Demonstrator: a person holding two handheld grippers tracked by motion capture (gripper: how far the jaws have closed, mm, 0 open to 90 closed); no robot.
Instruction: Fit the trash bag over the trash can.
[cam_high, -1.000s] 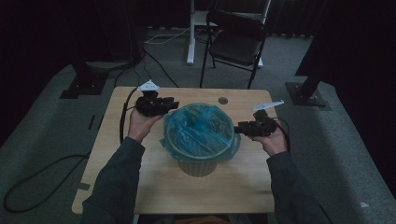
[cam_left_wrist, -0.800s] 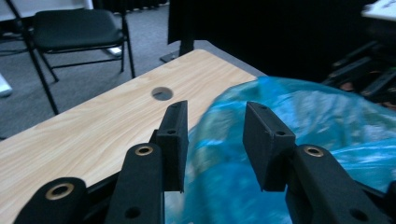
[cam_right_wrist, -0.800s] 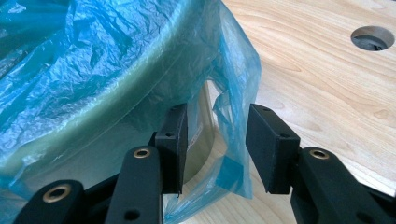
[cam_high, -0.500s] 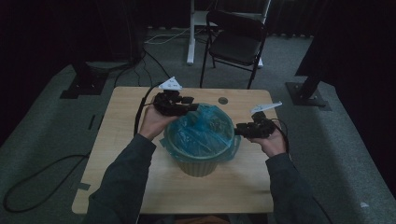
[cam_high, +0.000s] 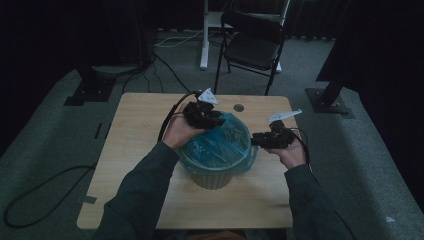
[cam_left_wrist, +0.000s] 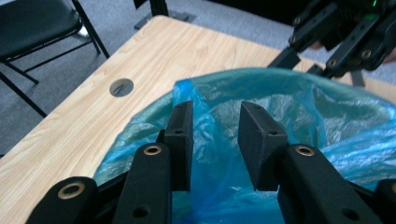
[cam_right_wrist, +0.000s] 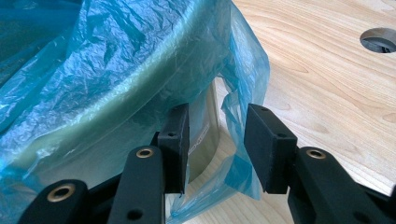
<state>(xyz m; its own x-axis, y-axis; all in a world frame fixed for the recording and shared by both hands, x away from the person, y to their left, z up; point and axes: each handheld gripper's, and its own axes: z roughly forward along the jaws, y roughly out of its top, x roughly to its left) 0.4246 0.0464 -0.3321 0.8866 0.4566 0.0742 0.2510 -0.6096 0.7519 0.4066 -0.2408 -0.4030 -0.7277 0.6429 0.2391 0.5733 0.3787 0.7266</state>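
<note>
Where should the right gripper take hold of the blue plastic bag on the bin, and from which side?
Grip the loose hem of the blue bag hanging below the bin rim, coming level from outside. That flap hangs free between the right gripper jaws; higher up the film lies tight against the wall.

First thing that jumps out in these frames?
The crinkled translucent blue plastic bag lining the beige ribbed bin at the middle of the light wooden table. The left gripper hovers over the bin's far-left rim, fingers apart; the right gripper is at its right side.

Bag (cam_high: 220, 142) in bin (cam_high: 212, 175) – bin on table (cam_high: 135, 150)
</note>
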